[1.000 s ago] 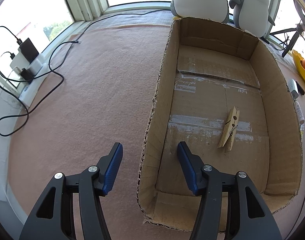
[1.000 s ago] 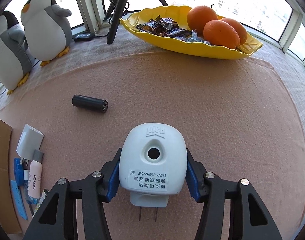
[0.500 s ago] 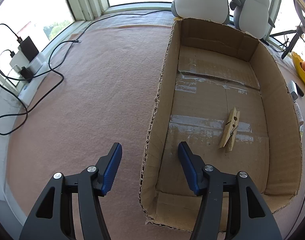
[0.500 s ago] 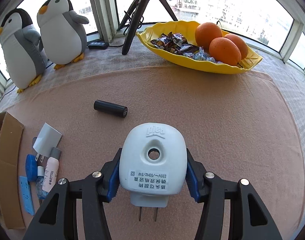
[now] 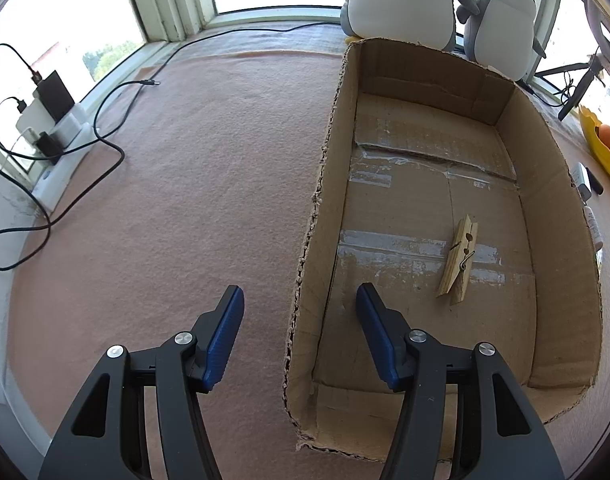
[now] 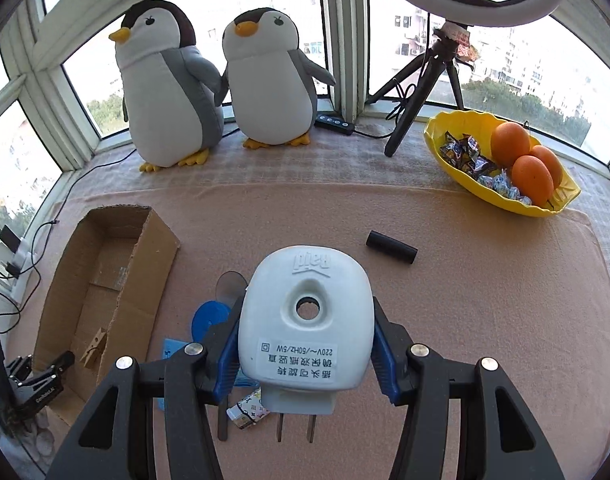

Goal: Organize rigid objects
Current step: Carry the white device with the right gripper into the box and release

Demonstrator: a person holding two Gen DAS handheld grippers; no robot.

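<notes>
**White plug-in device gripped above the mat, cardboard box at frame left**

In the right wrist view the right gripper (image 6: 305, 340) is clamped on a white plug-in device (image 6: 305, 320) at lower centre, its blue pads pressing both sides. The device has a round hole in its face, a printed label below it and two metal prongs pointing toward the bottom of the frame. Behind it, on the pink mat (image 6: 485, 280), a black cylinder (image 6: 391, 253) lies right of centre. Small items, among them a blue disc (image 6: 209, 316), sit just left of the device, partly hidden. The open cardboard box (image 6: 153, 272) occupies the left of this frame, with a wooden clothespin (image 6: 95, 348) on its floor. Two plush penguins (image 6: 261, 80) stand at upper centre by the window, and a yellow dish (image 6: 457, 164) with oranges (image 6: 531, 174) is at upper right.

In the left wrist view the left gripper (image 5: 301, 320) is spread wide and holds nothing; its fingers straddle the box's near left wall (image 5: 305, 280). The clothespin (image 5: 459, 260) lies on the box floor right of centre. Black cables (image 5: 105, 136) and chargers sit at the left edge.
</notes>
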